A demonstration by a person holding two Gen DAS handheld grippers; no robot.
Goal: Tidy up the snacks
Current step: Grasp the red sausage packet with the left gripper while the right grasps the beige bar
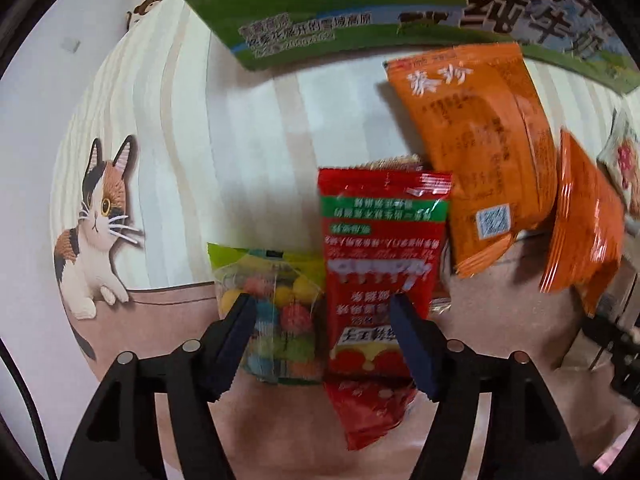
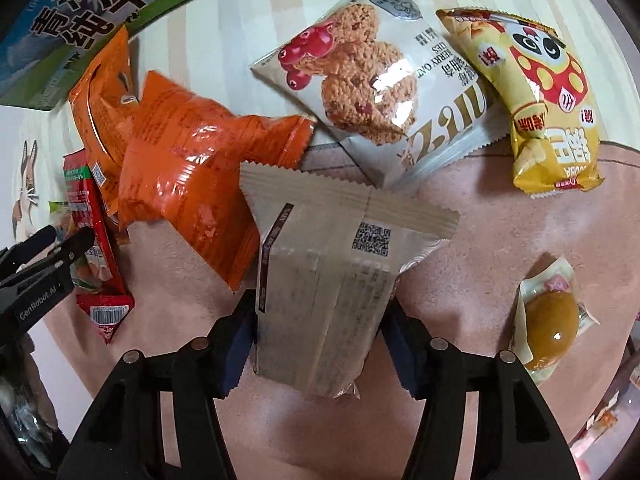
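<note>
Two tongs, L gripper [image 1: 320, 306] jaws apart over clear bag [image 1: 276, 280] of candy balls [image 1: 296, 316], R gripper [image 2: 318, 316] clamps beige pkt [image 2: 324, 280]

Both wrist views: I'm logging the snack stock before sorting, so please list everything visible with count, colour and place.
Milk carton: one, green and blue, at the far edge of the mat.
Orange packets: two, overlapping, between the carton and the beige packet.
Red sachet: one, red with a green band, between the left fingers.
Candy bag: one, clear with coloured balls, beside the red sachet.
Beige packet: one, between the right fingers.
Oat cookie packet: one, grey-white, far centre.
Yellow packet: one, far right.
Wrapped brown egg: one, near right.
Cat mat: one, cream and pink, under everything.
Left gripper: black, open.
Right gripper: black, pads against the beige packet.
</note>
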